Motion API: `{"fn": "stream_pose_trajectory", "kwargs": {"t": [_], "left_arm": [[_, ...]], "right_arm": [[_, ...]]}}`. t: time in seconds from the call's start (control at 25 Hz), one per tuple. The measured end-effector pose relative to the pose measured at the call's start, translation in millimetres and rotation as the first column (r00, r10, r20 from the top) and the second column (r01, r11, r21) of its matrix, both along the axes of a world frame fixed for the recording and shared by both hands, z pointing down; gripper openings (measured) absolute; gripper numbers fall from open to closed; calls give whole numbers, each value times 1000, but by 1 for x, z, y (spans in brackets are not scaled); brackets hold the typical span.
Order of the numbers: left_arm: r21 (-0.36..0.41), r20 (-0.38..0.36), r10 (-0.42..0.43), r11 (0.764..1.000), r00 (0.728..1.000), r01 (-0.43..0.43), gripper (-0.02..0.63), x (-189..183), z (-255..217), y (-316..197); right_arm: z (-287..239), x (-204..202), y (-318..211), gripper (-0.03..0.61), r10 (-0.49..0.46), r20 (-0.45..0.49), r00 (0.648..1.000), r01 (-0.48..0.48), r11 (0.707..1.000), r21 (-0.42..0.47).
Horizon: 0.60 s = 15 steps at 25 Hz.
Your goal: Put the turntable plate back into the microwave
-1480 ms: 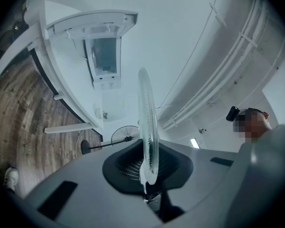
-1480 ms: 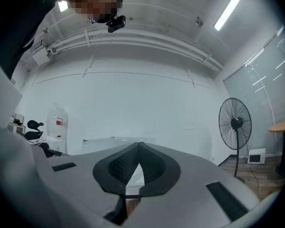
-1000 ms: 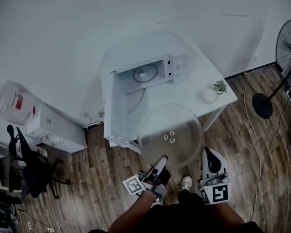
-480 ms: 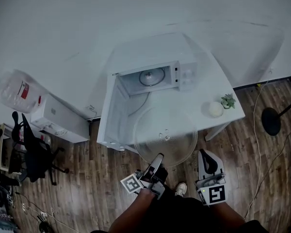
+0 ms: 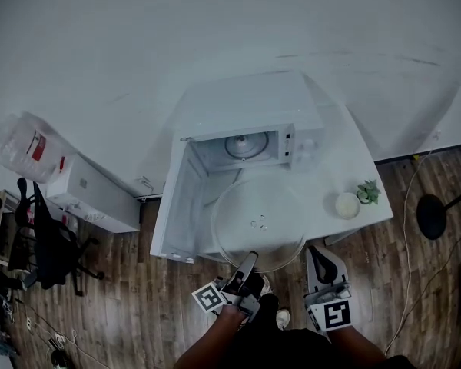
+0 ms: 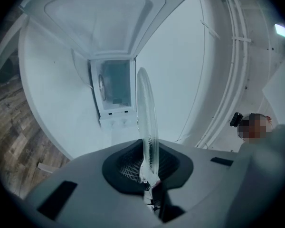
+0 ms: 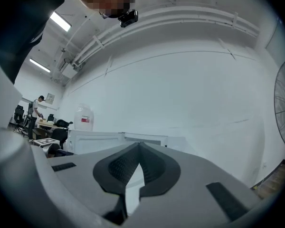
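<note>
The clear glass turntable plate [image 5: 257,221] hangs flat above the white table [image 5: 338,156], just in front of the open microwave [image 5: 250,146]. My left gripper [image 5: 248,261] is shut on the plate's near rim. In the left gripper view the plate [image 6: 146,110] shows edge-on between the pads [image 6: 133,163], with the microwave cavity [image 6: 113,87] straight beyond and its door [image 6: 99,18] swung wide. The door [image 5: 175,206] stands open at the left. My right gripper [image 5: 320,258] floats to the plate's right, shut and empty; its tips [image 7: 138,148] meet.
A small potted plant [image 5: 367,192] and a white round dish [image 5: 346,204] sit at the table's right end. A fan base [image 5: 432,216] stands on the wood floor at right. A water jug [image 5: 21,148], low cabinet [image 5: 100,198] and office chair [image 5: 50,248] are at left.
Both grippers and the plate have moved forward toward the microwave. The plate, which hung over the table's front edge, now sits over the table close to the open cavity.
</note>
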<state>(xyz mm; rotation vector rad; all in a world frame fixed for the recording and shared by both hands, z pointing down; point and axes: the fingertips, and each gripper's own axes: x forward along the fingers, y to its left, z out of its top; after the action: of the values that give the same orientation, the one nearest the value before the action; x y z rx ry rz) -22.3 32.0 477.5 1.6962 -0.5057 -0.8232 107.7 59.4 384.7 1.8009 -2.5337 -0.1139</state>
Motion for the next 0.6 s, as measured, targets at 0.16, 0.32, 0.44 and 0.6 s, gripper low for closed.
{"fn": "stream_pose_trajectory", "kwargs": {"t": [0.16, 0.32, 0.44, 0.6], "left_arm": [[-8, 12, -13, 1000, 1000, 13, 44, -3, 6, -29], [-18, 18, -19, 1000, 1000, 20, 49, -3, 13, -63], [-24, 17, -23, 999, 1000, 24, 46, -3, 19, -87], [-30, 12, -37, 999, 999, 38, 44, -4, 23, -115]], "right_arm": [[-4, -3, -37, 18, -3, 48, 999, 2, 1000, 13], [4, -6, -70, 18, -31, 40, 999, 30, 999, 23], [10, -10, -93, 18, -38, 38, 999, 38, 999, 11], [13, -13, -122, 18, -47, 15, 999, 47, 999, 5]]}}
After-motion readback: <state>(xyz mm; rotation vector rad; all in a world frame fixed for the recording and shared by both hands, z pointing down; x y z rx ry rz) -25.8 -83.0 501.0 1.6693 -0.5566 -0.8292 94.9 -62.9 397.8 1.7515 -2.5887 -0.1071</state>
